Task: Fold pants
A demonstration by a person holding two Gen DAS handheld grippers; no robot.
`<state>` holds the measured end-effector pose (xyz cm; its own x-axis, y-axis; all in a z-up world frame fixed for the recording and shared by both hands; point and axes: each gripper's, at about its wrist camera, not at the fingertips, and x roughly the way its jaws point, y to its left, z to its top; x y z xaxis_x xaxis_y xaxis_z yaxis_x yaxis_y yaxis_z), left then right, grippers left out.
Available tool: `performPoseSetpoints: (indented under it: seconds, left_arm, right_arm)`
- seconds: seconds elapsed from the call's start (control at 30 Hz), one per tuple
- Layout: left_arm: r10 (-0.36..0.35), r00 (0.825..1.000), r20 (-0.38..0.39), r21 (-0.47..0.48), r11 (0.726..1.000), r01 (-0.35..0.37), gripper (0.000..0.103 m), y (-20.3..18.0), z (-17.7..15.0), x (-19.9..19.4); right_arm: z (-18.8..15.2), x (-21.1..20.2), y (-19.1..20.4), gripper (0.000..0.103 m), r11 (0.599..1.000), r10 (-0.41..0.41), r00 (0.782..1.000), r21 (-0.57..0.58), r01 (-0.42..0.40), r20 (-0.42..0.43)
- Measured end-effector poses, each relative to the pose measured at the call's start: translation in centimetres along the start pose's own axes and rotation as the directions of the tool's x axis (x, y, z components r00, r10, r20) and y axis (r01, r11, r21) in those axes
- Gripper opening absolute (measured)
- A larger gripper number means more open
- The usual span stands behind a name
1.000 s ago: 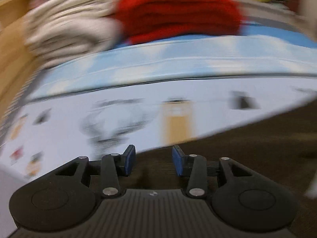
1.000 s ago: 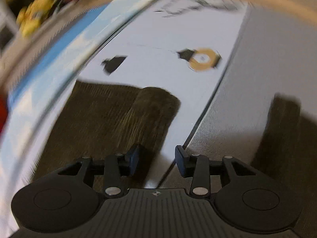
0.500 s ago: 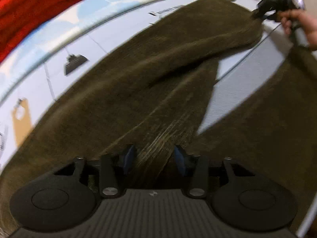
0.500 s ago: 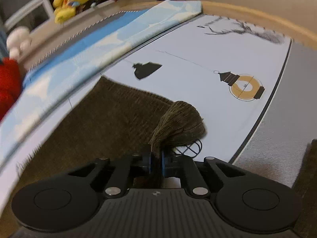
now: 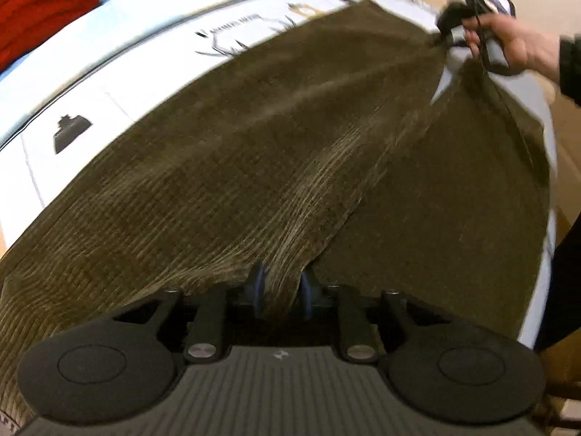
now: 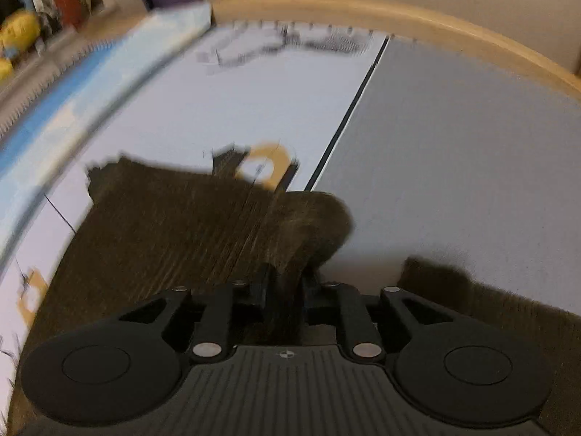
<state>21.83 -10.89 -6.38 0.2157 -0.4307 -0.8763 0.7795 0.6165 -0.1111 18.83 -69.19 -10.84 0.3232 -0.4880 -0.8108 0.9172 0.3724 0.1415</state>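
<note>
The left gripper (image 5: 279,290) pinches the pants (image 5: 254,152) close up, lifting one leg to lay it over the other. The right gripper (image 6: 285,283) has cloth between its jaws, which are opening. The pants lie on the bed (image 5: 109,54). The writing there is too blurry to read.

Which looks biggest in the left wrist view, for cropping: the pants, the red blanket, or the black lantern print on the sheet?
1. Pants: fill most of the frame.
2. Red blanket: partly cut off at the corner and farther away, so its true size is unsure.
3. Black lantern print: smallest.
</note>
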Motion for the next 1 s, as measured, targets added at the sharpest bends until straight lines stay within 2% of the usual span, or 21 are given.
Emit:
performPoseSetpoints:
  seconds: [0.07,0.13,0.2,0.27,0.33,0.37,0.4,0.43,0.47,0.5,0.53,0.57,0.63,0.67,0.77,0.87,0.93,1.0]
  left_arm:
    - [-0.019,0.999,0.047,-0.079,0.997,0.023,0.044,2.1,-0.4,-2.0]
    - [0.001,0.995,0.102,-0.148,0.989,0.014,0.046,3.8,-0.2,-4.2]
    - [0.029,0.992,0.12,-0.235,0.972,0.0,0.045,6.5,-0.5,-5.2]
    - [0.07,0.994,0.085,-0.303,0.952,-0.041,0.044,8.7,-1.9,-5.9]
    - [0.124,0.992,0.005,-0.357,0.927,-0.114,0.044,10.6,-4.2,-5.7]
    - [0.165,0.984,-0.061,-0.383,0.907,-0.176,0.042,11.8,-5.9,-4.9]
    - [0.224,0.961,-0.162,-0.397,0.877,-0.271,0.028,12.9,-7.8,-3.7]
    - [0.267,0.948,-0.172,-0.384,0.868,-0.314,0.023,13.3,-9.4,-3.4]
    - [0.274,0.955,-0.118,-0.361,0.884,-0.298,0.024,12.9,-10.0,-4.2]
    - [0.28,0.954,-0.105,-0.354,0.886,-0.299,0.024,12.7,-10.3,-5.1]
    - [0.295,0.949,-0.115,-0.372,0.873,-0.316,0.024,12.6,-10.6,-6.1]
    - [0.306,0.947,-0.101,-0.405,0.856,-0.32,0.026,12.7,-11.0,-7.6]
    - [0.313,0.948,-0.049,-0.486,0.822,-0.296,0.04,13.0,-12.3,-11.0]
    - [0.318,0.947,-0.052,-0.53,0.794,-0.296,0.05,13.6,-13.1,-12.5]
    - [0.334,0.932,-0.141,-0.638,0.689,-0.344,0.051,14.8,-16.3,-16.3]
    - [0.3,0.935,-0.188,-0.696,0.631,-0.342,0.054,14.7,-19.6,-17.8]
    - [0.282,0.943,-0.177,-0.731,0.604,-0.318,0.06,14.0,-21.6,-17.6]
    - [0.25,0.955,-0.16,-0.77,0.573,-0.279,0.062,13.7,-23.2,-16.0]
  right_arm:
    - [0.6,-1.9,0.4,0.032,0.998,-0.031,0.997,-0.05,0.034,0.068]
    - [0.5,-3.9,0.6,0.044,0.996,0.017,0.99,-0.091,-0.004,0.142]
    - [0.4,-5.4,0.7,0.046,0.991,0.075,0.984,-0.125,-0.055,0.16]
    - [0.0,-6.7,0.7,0.046,0.98,0.148,0.979,-0.153,-0.126,0.141]
    - [-0.5,-8.2,0.8,0.046,0.966,0.213,0.97,-0.172,-0.192,0.117]
    - [-0.9,-9.1,0.9,0.046,0.957,0.244,0.964,-0.186,-0.221,0.108]
    - [-1.1,-10.0,1.1,0.046,0.948,0.269,0.958,-0.2,-0.246,0.1]
    - [-1.3,-11.0,1.4,0.046,0.934,0.306,0.948,-0.221,-0.281,0.09]
    - [-1.4,-11.9,1.7,0.046,0.921,0.336,0.938,-0.237,-0.309,0.083]
    - [-1.8,-13.5,1.9,0.046,0.901,0.374,0.924,-0.265,-0.343,0.076]
    - [-2.1,-14.8,1.9,0.046,0.884,0.401,0.914,-0.291,-0.366,0.07]
    - [-2.6,-16.1,2.0,0.046,0.868,0.424,0.904,-0.316,-0.384,0.065]
    - [-3.8,-18.8,1.7,0.046,0.832,0.473,0.879,-0.357,-0.425,0.055]
    - [-4.4,-20.0,1.5,0.046,0.813,0.498,0.866,-0.372,-0.447,0.048]
    - [-6.3,-23.5,0.6,0.047,0.77,0.55,0.835,-0.404,-0.494,0.028]
    - [-7.9,-26.1,-0.1,0.051,0.748,0.578,0.816,-0.413,-0.519,0.023]
    - [-8.7,-27.7,-0.8,0.054,0.737,0.593,0.804,-0.421,-0.529,0.028]
    - [-9.5,-28.5,-1.2,0.056,0.739,0.593,0.804,-0.418,-0.529,0.031]
